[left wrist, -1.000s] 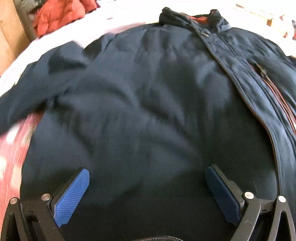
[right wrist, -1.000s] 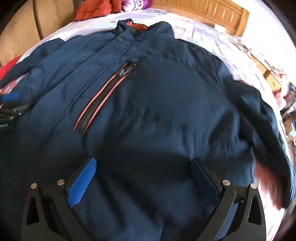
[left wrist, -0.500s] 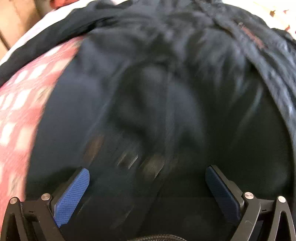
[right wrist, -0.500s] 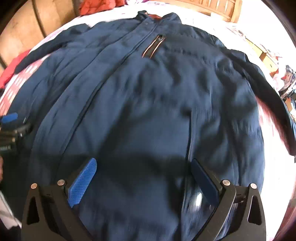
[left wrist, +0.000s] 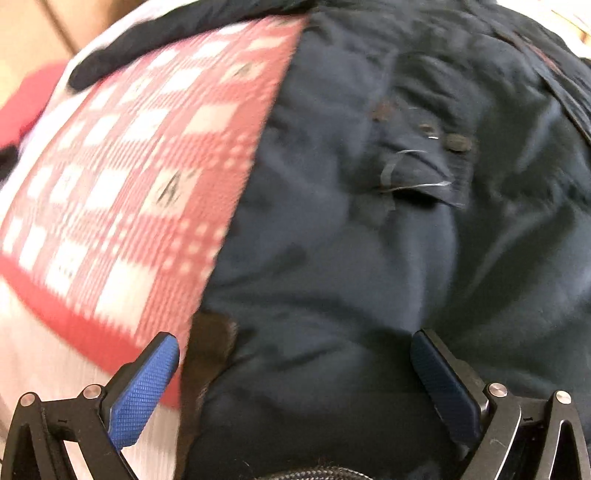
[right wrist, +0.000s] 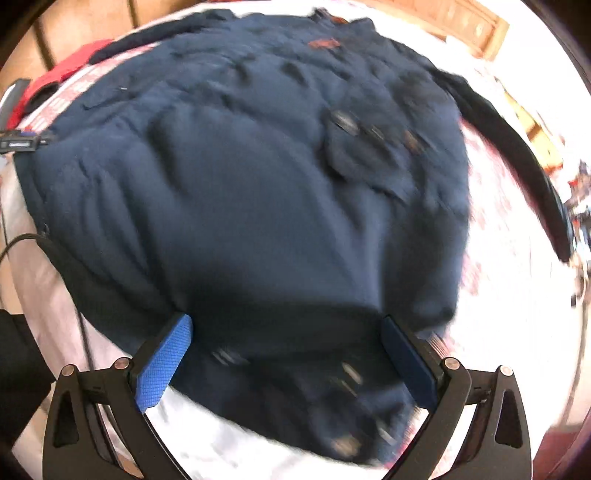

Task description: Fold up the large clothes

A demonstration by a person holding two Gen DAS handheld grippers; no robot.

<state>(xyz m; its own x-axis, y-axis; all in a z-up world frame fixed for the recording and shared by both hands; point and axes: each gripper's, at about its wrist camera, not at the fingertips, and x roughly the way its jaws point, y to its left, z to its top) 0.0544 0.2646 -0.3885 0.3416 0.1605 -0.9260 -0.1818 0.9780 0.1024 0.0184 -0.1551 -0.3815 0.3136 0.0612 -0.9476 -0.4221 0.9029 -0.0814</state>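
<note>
A large navy blue jacket [right wrist: 258,192] lies spread front-up on a bed, collar at the far end. Its left part fills the left wrist view [left wrist: 388,258], with a flap pocket and snaps. My left gripper [left wrist: 295,347] is open over the jacket's lower left hem corner, fingers wide apart. My right gripper [right wrist: 288,332] is open over the jacket's bottom hem near the bed's near edge. The left gripper's body shows at the far left of the right wrist view [right wrist: 22,142]. One sleeve [right wrist: 517,155] stretches out to the right.
A red and white checked blanket [left wrist: 122,177] covers the bed left of the jacket. White sheet [right wrist: 229,435] lies at the near edge. A wooden headboard [right wrist: 461,22] stands at the far end. Red clothing [right wrist: 66,70] lies far left.
Both grippers have moved back from over the jacket's chest toward its bottom hem. The left one has also shifted left, bringing the checked blanket into view. Both stay open.
</note>
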